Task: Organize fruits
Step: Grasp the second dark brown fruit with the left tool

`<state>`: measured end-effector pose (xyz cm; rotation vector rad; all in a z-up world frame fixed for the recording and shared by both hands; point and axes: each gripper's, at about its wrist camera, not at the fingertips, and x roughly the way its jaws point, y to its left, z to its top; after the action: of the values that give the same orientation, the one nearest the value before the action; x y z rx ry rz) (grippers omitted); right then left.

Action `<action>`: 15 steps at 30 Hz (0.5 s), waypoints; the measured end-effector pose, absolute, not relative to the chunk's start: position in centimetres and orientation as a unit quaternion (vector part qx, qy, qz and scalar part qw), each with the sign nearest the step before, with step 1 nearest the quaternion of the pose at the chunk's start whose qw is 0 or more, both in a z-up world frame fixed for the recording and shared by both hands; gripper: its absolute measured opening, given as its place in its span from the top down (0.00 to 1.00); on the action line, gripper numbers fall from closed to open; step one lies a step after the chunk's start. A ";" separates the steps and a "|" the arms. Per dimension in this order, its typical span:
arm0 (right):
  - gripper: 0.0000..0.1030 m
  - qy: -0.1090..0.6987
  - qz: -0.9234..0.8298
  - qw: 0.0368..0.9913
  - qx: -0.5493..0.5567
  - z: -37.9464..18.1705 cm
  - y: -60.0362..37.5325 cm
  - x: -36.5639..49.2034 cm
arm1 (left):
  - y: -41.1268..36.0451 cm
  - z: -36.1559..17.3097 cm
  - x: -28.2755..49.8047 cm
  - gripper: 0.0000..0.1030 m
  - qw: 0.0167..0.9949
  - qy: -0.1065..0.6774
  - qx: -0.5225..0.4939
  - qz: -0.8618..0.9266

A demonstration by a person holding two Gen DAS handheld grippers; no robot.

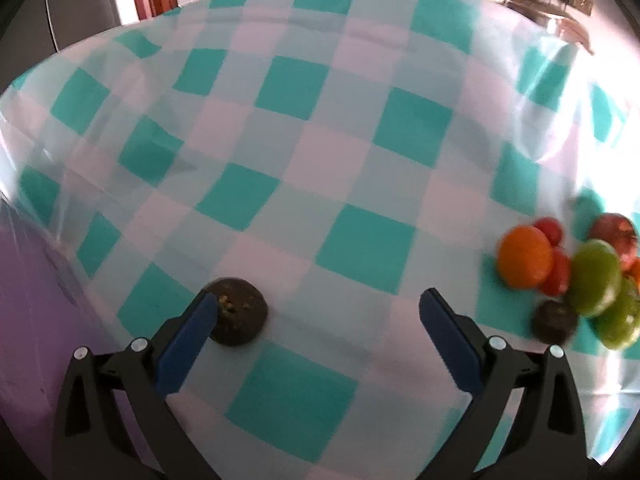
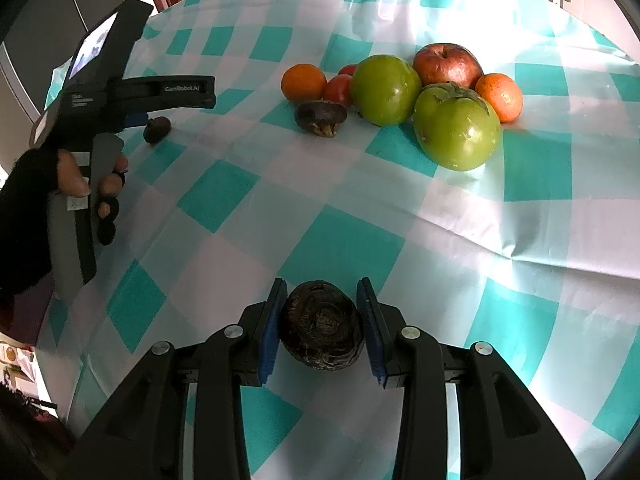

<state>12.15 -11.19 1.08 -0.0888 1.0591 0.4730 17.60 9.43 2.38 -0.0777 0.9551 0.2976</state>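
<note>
Item: dark round fruit (image 2: 321,325), sitting between the blue pads (image 2: 269,336) of the right gripper (image 2: 322,330), jaws closed against its sides; no long axis.
Second dark fruit (image 1: 237,312): on the checked cloth (image 1: 360,152), just beside the left pad of the left gripper (image 1: 316,328), jaws spread wide and empty.
Fruit pile (image 2: 404,96): well ahead of the right gripper, the nearer one.

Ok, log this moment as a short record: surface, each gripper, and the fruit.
surface: checked tablecloth
left gripper: open, one dark fruit by its left finger
right gripper: shut on a dark round fruit
pile: two green fruits, red apple, two oranges, tomatoes, one dark fruit in front
</note>
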 end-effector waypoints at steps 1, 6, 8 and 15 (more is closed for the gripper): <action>0.64 0.501 0.223 0.835 -0.041 1.1 -11.2 12.1 | 9.8 2.3 18.2 0.02 0.873 0.460 -0.036 0.158; 0.64 0.501 0.223 0.835 -0.046 1.1 -11.6 11.1 | 10.7 0.7 20.0 0.02 0.833 0.505 -0.043 0.223; 0.64 0.502 0.222 0.835 -0.045 1.2 -12.2 11.1 | 11.0 0.6 20.4 0.02 0.826 0.507 -0.052 0.239; 0.64 0.507 0.205 0.837 -0.038 1.7 -14.2 9.9 | 10.0 1.8 19.7 0.33 0.835 0.494 -0.055 0.234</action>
<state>9.91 -14.23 1.74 -0.0814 1.0722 0.4348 19.72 10.02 1.83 -0.1165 1.0470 0.4962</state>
